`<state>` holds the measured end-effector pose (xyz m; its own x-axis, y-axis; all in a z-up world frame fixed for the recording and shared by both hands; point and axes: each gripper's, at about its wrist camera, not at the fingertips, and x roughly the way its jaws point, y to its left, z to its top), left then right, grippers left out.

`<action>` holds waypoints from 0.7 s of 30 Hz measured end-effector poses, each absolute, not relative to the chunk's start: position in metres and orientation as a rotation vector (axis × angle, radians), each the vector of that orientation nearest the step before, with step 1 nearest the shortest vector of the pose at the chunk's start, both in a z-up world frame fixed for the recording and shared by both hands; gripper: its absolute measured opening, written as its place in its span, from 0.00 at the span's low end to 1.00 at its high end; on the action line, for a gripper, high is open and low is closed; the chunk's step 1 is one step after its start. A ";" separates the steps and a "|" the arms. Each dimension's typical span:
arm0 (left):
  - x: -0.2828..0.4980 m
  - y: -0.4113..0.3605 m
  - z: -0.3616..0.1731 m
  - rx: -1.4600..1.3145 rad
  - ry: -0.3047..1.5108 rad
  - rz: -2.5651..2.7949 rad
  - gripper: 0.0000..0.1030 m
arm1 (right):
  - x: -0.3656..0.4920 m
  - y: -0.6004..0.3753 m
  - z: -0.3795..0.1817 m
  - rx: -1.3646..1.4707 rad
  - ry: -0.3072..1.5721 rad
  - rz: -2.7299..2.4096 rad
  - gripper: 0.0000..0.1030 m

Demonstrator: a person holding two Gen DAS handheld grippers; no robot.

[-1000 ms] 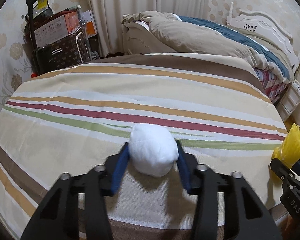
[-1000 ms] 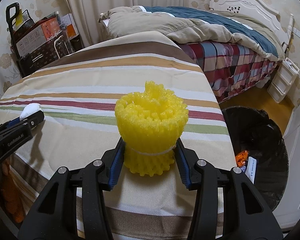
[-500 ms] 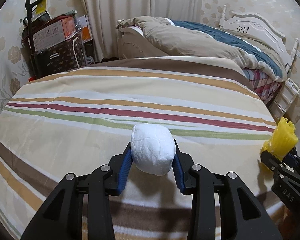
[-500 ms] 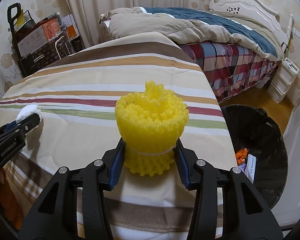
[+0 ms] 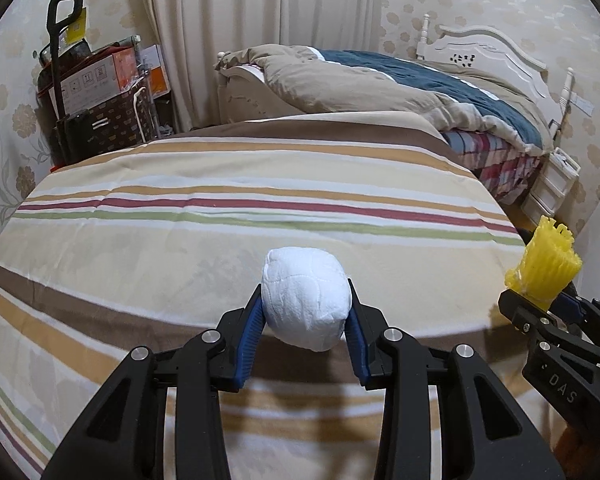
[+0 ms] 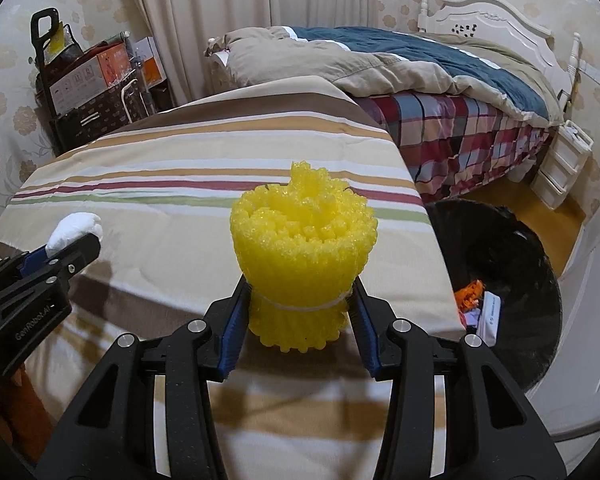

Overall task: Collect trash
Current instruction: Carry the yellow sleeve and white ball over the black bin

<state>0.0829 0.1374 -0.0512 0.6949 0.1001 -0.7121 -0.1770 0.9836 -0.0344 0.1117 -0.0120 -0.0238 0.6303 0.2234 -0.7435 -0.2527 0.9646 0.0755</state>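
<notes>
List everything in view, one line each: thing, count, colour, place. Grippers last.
tissue wad: 1, white, held above the striped cloth
foam net roll: 1, yellow, tied with a white band, held above the cloth
trash bin: 1, black-lined, on the floor right of the cloth, some litter inside
striped cloth: 1, beige with brown, red and green stripes, covering the surface ahead
bed: 1, tan and blue quilt, plaid sheet, behind
drawer unit: 1, white, beside the bed
boxes: several, left corner
left gripper: shut on the tissue wad
right gripper: shut on the foam net roll
</notes>
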 end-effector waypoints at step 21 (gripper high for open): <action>0.054 0.052 -0.045 -0.039 0.754 -0.005 0.37 | 0.063 -0.087 -0.014 0.014 0.805 0.159 0.44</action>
<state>0.0538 0.0515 -0.0454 0.7291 -0.0189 -0.6841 -0.0090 0.9993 -0.0371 0.0631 -0.0872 -0.0135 0.6817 0.1469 -0.7167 -0.1363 0.9880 0.0728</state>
